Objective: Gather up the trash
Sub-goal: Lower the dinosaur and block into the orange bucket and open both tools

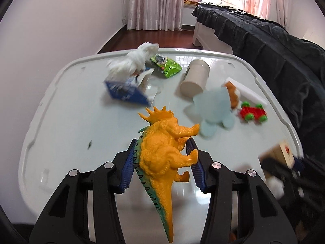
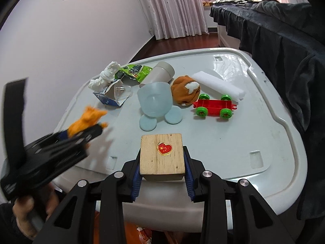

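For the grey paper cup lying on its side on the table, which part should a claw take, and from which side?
Judging by its pose, grip the paper cup across the middle of its round wall, coming from above. It lies on its side, so the wall is exposed on top. Its sides look crowded: the green wrapper lies on one side, the brown plush toy on the other. Both claws are full now.
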A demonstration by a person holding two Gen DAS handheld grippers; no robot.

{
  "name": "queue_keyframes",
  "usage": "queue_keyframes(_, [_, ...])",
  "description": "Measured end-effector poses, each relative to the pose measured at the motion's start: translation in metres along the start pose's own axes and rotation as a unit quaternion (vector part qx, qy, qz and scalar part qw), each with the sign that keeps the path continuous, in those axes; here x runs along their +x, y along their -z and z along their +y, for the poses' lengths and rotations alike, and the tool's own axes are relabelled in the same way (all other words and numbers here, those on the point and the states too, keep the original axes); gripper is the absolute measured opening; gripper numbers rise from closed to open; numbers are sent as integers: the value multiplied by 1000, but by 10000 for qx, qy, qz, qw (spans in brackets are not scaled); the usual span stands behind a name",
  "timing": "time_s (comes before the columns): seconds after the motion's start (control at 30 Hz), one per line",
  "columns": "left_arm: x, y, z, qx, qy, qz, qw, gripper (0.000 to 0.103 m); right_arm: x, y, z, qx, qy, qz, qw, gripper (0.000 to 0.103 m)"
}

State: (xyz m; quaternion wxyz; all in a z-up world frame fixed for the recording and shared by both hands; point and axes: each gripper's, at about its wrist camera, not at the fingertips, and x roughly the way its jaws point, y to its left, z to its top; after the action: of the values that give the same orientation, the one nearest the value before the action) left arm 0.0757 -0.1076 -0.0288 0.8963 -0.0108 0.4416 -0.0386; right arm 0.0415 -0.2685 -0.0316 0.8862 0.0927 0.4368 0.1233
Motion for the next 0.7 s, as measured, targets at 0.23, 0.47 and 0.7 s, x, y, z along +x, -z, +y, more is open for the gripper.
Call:
queue_keyframes(0.23, [-61, 62, 22, 105, 123, 216, 9996, 48, -31, 39, 16, 10, -120, 106, 9999, 35])
queue_keyframes(0.47, [-95, 118, 27, 419, 269, 563, 9972, 48, -68, 94, 57, -321, -411, 322, 9981, 35])
queue_keyframes(0.7, [-77, 155, 26, 389, 286, 1206, 9915, 48, -64, 130, 68, -437, -356, 707, 9959, 36])
